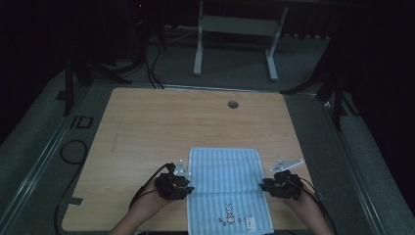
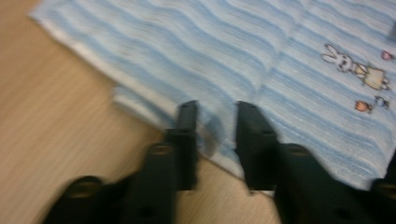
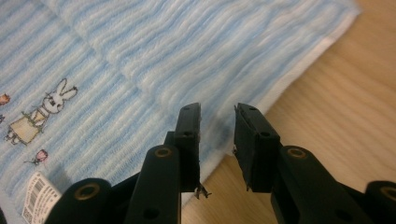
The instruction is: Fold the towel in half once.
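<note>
- The left hand-held gripper [image 1: 188, 188] sits at the left edge of the towel [image 1: 226, 188], near its front half; its jaws stand apart over that edge, nothing pinched between them.
- The right hand-held gripper [image 1: 264, 185] mirrors it at the towel's right edge, jaws likewise apart and empty.
- The towel lies flat on the bench [image 1: 147, 132], at the near middle, its front hem reaching the bench's near edge.
- My reading: the step in hand is the approach to a 2-handed grasp of the side edges, probably to fold the towel. No grip is made yet.
- The next move calls for each gripper to slide 1 jaw under its hem and close on the cloth, both at matching points so the fold comes out square.
- The left gripper view shows what the high view cannot: the white hem [image 2: 140, 100] running just ahead of the jaws, with a slight fold or doubled layer there, and the rabbit print [image 2: 348, 63] off to the right. It is blurred.
- The right gripper view shows the right hem [image 3: 299, 70] crossing between the jaws, bare wood beyond, a crease line across the stripes, and a barcode label [image 3: 39, 196] at the corner.
- The high view alone gives the layout: the towel's whole outline, and farther off a cable hole [image 1: 233, 104] in the bench and a grey stand [image 1: 235, 36] on the floor.
</note>
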A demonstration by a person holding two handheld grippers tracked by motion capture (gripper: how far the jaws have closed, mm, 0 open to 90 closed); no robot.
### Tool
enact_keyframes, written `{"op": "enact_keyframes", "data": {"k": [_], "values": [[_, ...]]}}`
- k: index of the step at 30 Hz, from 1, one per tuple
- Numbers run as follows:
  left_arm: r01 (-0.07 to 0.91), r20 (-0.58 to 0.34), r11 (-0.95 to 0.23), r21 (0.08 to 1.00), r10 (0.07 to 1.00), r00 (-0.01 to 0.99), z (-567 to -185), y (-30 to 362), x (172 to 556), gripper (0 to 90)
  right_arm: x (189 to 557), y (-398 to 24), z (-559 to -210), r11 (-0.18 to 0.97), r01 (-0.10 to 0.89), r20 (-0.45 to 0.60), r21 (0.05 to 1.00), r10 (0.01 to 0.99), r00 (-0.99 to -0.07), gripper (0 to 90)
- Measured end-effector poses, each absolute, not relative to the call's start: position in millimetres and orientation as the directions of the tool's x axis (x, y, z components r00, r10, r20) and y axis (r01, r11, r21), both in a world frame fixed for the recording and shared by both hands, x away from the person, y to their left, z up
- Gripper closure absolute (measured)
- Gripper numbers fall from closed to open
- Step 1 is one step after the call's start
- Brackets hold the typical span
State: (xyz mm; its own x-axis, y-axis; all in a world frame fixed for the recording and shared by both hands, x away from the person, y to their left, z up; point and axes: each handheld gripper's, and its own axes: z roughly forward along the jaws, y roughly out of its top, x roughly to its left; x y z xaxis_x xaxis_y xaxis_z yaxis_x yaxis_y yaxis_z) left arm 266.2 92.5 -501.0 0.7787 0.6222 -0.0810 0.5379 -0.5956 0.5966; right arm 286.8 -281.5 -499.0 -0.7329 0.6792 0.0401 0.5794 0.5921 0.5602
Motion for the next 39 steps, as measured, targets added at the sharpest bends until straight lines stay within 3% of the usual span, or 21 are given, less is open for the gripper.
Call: {"op": "enact_keyframes", "data": {"k": [2,4,11,20,39], "values": [[0.541,-0.069,-0.591,0.599,0.635,0.77,-499.0,91.4,268.2,59.5,287.9,-280.4,-494.3,0.596,0.571,0.022,0.564,0.68,-0.732,70.9],[0.548,-0.084,-0.585,0.598,0.634,0.769,-500.9,87.9,271.1,59.4,291.1,-277.0,-491.1,0.599,0.558,0.006,0.574,0.679,-0.734,75.2],[0.552,-0.088,-0.63,0.546,0.612,0.786,-521.2,67.9,276.6,61.4,308.8,-256.3,-499.1,0.62,0.539,-0.012,0.57,0.662,-0.75,76.8],[0.557,-0.079,-0.648,0.519,0.613,0.786,-532.0,69.4,287.9,61.4,321.7,-239.2,-527.0,0.666,0.554,-0.034,0.499,0.654,-0.756,72.0],[0.565,-0.055,-0.656,0.501,0.628,0.777,-530.7,71.0,349.1,59.5,368.7,-229.7,-526.5,0.636,0.6,-0.034,0.485,0.7,-0.713,70.1]]}}
